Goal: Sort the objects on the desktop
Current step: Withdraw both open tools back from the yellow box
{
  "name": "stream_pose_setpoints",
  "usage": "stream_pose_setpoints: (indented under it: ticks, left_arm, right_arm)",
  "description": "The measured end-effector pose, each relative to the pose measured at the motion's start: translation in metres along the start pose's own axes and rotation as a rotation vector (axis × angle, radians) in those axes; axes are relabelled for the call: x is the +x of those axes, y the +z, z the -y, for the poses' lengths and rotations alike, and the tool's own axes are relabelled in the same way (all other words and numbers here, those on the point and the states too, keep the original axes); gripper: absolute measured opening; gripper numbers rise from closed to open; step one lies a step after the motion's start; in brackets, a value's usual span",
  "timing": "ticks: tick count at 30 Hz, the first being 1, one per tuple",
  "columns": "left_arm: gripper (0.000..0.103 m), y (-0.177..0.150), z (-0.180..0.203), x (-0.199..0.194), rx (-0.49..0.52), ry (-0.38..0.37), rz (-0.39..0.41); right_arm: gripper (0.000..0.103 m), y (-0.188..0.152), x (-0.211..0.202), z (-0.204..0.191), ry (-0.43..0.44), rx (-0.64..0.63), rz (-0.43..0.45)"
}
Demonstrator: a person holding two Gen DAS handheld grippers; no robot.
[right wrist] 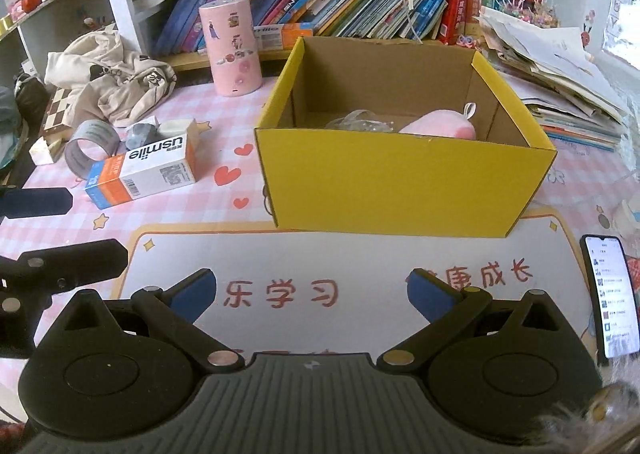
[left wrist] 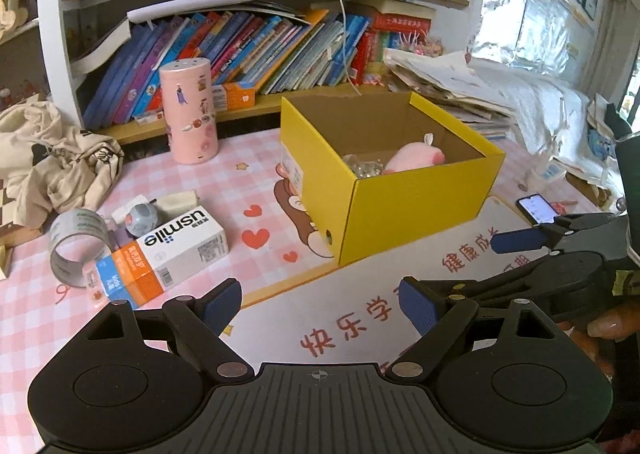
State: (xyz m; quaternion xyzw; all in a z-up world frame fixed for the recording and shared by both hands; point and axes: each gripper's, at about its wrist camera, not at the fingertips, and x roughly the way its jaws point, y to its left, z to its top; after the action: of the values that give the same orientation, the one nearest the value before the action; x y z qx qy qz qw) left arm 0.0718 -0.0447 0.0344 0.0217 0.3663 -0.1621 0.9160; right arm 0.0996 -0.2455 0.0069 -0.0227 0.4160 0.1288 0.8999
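Both grippers' fingers (left wrist: 222, 304) gape empty; yellow box (right wrist: 400, 181) wall half hides pink plush (right wrist: 438, 125), crumpled clear thing unidentifiable

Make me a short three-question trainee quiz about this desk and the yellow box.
1. True or false: the yellow box is empty.
2. Which lies nearest the toothpaste carton? A tape roll B phone C paper stack
3. Fill in: both tongs, left and right, are ____.
Key: 1 false, a pink plush toy lies inside; 2 A; 3 open.
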Motion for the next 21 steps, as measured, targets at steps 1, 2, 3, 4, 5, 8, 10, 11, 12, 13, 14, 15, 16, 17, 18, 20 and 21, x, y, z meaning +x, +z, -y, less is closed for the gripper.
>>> stream_pose_setpoints:
  ticks: [1,2,3,4,5,8,10,11,12,13,14,15,16,17,18,20,21]
  left_arm:
    - [0.088,-0.001,-0.002,-0.001,0.001,-0.002,0.001]
    - [0.088,-0.002,-0.005,-0.002,0.002,-0.004,0.001]
    - [0.088,-0.003,-0.007,-0.003,0.003,-0.007,0.001]
    - [0.088,-0.004,-0.009,-0.004,0.006,-0.010,0.001]
    - [0.088,-0.004,-0.011,-0.005,0.010,-0.013,0.001]
    - [0.088,-0.007,-0.017,-0.007,0.022,-0.022,-0.001]
    - [0.088,-0.009,-0.021,-0.009,0.025,-0.025,-0.001]
    - [0.088,-0.010,-0.023,-0.010,0.024,-0.026,-0.001]
    - [0.088,-0.011,-0.026,-0.011,0.023,-0.027,-0.001]
    - [0.088,-0.012,-0.028,-0.012,0.022,-0.027,0.000]
    - [0.088,-0.013,-0.031,-0.013,0.019,-0.027,0.002]
    - [0.088,-0.014,-0.033,-0.014,0.016,-0.027,0.004]
    - [0.088,-0.014,-0.036,-0.015,0.014,-0.027,0.007]
    - [0.088,-0.015,-0.038,-0.016,0.010,-0.026,0.009]
    - [0.088,-0.016,-0.041,-0.017,0.006,-0.025,0.012]
    - [0.088,-0.017,-0.045,-0.019,-0.003,-0.022,0.018]
    - [0.088,-0.017,-0.048,-0.020,-0.008,-0.021,0.020]
  right_arm:
    - [0.103,-0.001,-0.001,-0.003,-0.003,0.003,0.001]
    - [0.103,-0.002,-0.001,-0.005,-0.006,0.005,0.002]
    - [0.103,-0.003,-0.001,-0.008,-0.010,0.008,0.002]
    - [0.103,-0.004,-0.002,-0.011,-0.013,0.013,0.003]
    - [0.103,-0.005,-0.002,-0.013,-0.016,0.017,0.004]
    - [0.103,-0.008,-0.002,-0.021,-0.023,0.025,0.002]
    - [0.103,-0.009,-0.002,-0.026,-0.027,0.029,0.001]
    - [0.103,-0.010,-0.002,-0.028,-0.028,0.027,0.001]
    - [0.103,-0.010,-0.002,-0.031,-0.028,0.026,0.000]
    - [0.103,-0.010,-0.002,-0.034,-0.029,0.023,0.000]
    - [0.103,-0.010,-0.002,-0.037,-0.029,0.020,-0.001]
    - [0.103,-0.010,-0.001,-0.040,-0.030,0.016,-0.001]
    - [0.103,-0.010,-0.001,-0.043,-0.030,0.011,0.000]
    - [0.103,-0.009,0.000,-0.045,-0.030,0.006,-0.001]
    - [0.103,-0.009,0.000,-0.048,-0.030,0.001,-0.001]
    - [0.103,-0.008,0.001,-0.053,-0.029,-0.009,-0.001]
    - [0.103,-0.007,0.002,-0.056,-0.028,-0.015,-0.002]
